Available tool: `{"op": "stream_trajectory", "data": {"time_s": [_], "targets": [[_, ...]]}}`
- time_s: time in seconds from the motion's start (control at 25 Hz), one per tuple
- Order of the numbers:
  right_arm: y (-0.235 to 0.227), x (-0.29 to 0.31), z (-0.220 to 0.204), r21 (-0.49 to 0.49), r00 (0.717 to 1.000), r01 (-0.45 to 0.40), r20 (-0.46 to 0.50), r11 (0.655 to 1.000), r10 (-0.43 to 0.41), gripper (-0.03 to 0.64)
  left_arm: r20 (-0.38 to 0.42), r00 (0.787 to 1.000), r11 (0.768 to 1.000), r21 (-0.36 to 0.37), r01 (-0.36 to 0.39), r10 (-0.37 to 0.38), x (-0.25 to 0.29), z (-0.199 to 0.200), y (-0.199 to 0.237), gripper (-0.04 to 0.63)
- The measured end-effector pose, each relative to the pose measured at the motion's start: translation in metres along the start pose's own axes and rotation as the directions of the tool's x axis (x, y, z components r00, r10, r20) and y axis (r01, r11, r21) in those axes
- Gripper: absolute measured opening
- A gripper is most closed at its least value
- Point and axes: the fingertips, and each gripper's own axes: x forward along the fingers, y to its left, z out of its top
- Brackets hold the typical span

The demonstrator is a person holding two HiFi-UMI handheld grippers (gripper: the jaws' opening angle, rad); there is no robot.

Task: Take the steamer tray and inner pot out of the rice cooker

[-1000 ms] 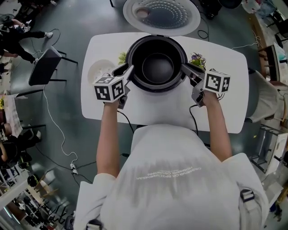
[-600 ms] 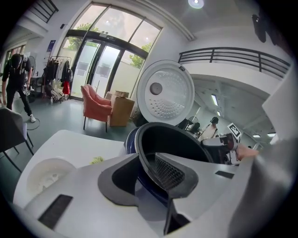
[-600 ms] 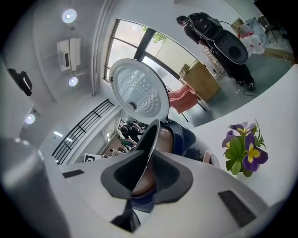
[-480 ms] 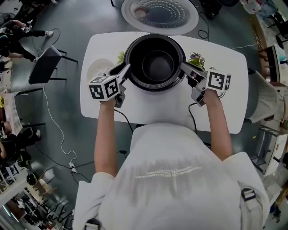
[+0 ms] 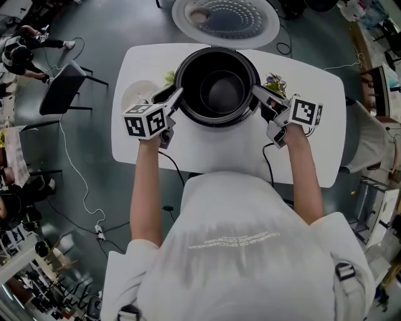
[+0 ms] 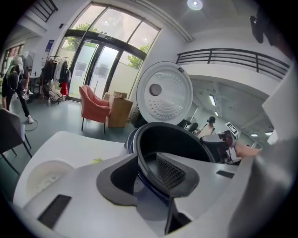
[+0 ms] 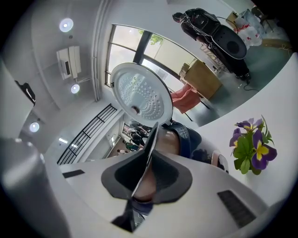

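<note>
Inner pot (image 5: 217, 88) sat in the rice cooker (image 7: 188, 135) on the bench (image 5: 213, 147). Right tongs (image 5: 258, 95), just closing, pinched its rim. Left tongs (image 5: 174, 96), just opening, straddled it loosely. The left probably needed re-clamping before a level lift.

The head view looks steeply down from above onto the worktop (image 5: 207, 157). Each gripper view looks close along its own fingers (image 6: 174, 174), from opposite sides, with the rim of the inner pot (image 5: 219, 91) between them. All three share that pot and the raised lid (image 5: 225, 19) beyond the fingers.
</note>
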Motion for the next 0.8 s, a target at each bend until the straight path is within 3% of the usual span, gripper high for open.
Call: {"op": "stream_trajectory", "data": {"time_s": [0.24,0.52,0.64,0.8], "targets": [[-0.001,-0.001,0.000,-0.027,1.000,0.001,-0.002,1.000,-0.002,0.064,-0.025,1.000,0.999,0.045,-0.015,0.016,0.003,-0.002,-0.001,0.132],[-0.003,0.000,-0.002,0.007,1.000,-0.014,0.004,1.000,0.014,0.064,-0.105,0.990,0.980,0.184,-0.069,0.090,0.007,-0.005,0.000,0.123],[-0.004,0.001,-0.002,0.001,1.000,-0.021,0.005,1.000,0.021,0.064,-0.103,0.989,0.980,0.183,-0.083,0.103,0.007,-0.005,0.000,0.123],[-0.012,0.000,-0.004,-0.030,0.999,0.030,-0.018,0.999,-0.031,0.069,-0.091,0.990,0.981,0.168,-0.093,0.110,0.007,-0.005,-0.001,0.124]]}}
